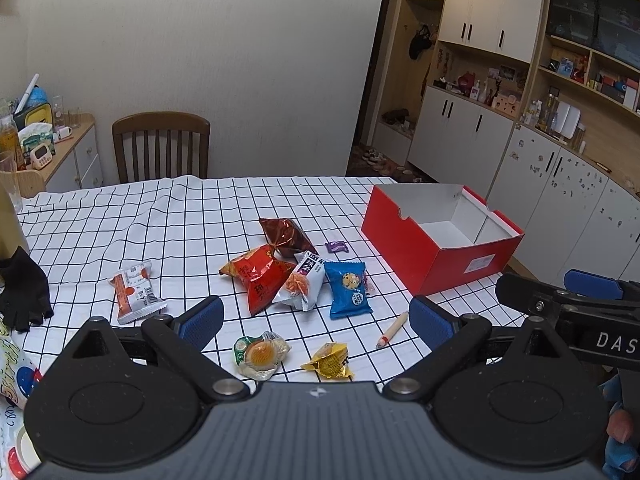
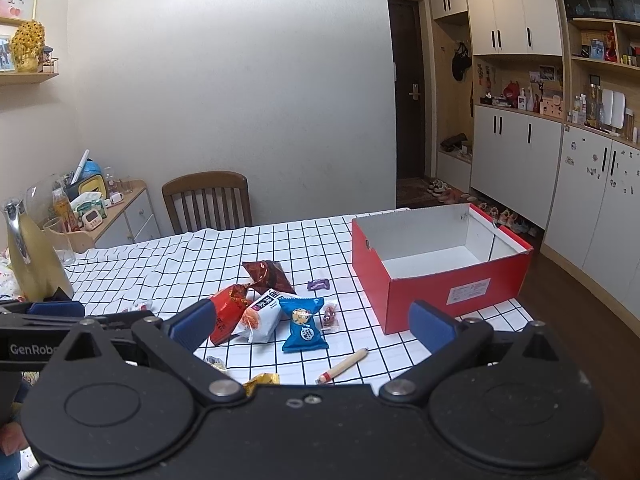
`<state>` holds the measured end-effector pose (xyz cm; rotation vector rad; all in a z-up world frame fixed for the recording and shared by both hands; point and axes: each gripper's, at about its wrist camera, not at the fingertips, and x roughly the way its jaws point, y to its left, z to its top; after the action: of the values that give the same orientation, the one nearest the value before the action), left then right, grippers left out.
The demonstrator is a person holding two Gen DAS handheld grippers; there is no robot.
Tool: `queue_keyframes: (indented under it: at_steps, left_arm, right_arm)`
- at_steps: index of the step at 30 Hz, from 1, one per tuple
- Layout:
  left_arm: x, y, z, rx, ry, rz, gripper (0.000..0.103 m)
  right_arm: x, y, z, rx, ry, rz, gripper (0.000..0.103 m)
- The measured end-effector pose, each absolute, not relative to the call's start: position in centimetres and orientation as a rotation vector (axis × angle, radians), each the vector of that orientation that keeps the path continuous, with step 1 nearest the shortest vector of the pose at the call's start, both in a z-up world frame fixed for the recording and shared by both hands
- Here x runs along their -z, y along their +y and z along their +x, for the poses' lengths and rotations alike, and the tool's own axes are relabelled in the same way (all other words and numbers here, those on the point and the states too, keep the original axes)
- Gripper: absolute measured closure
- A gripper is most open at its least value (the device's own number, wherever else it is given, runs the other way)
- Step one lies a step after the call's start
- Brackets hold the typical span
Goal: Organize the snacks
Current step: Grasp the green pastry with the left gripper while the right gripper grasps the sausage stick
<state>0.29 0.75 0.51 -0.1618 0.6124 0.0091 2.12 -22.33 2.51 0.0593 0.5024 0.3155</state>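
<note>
Both grippers hang spread wide and empty over the checked tablecloth (image 1: 168,216): the left gripper (image 1: 316,322), the right gripper (image 2: 312,322). The snacks lie left of the empty red box (image 2: 436,286), among them a blue cookie packet (image 1: 347,288). Only the left view shows the orange-and-white packet (image 1: 136,292) whole; only the right shows the door (image 2: 408,92). "DAS" and "GenRob" read, cut off; packet print is illegible.

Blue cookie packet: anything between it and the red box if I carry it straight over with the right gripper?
Nothing visible blocks that path. The blue cookie packet lies left of the red box, with bare tablecloth between. A small reddish wrapper sits at the packet's right edge. The box is open-topped and looks empty. The right gripper is open.
</note>
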Motion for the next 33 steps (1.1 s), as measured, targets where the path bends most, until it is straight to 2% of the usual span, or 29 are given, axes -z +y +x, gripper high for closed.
queue_keyframes:
  at_steps: [15, 23, 33]
  left_arm:
    - [1.4, 7.2, 3.1, -0.170, 0.647, -0.243, 0.003]
    - [4.5, 9.6, 5.3, -0.195, 0.701, -0.242, 0.003]
    - [10.5, 5.6, 8.3, -0.035, 0.831, -0.096, 0.003]
  right_arm:
    - [-0.7, -21.1, 5.9, -0.280, 0.587, 0.035, 0.003]
    - [1.9, -20.6, 8.7, -0.255, 0.645, -0.014, 0.003]
    - [7.2, -20.1, 13.6, -0.221, 0.816, 0.007, 0.021]
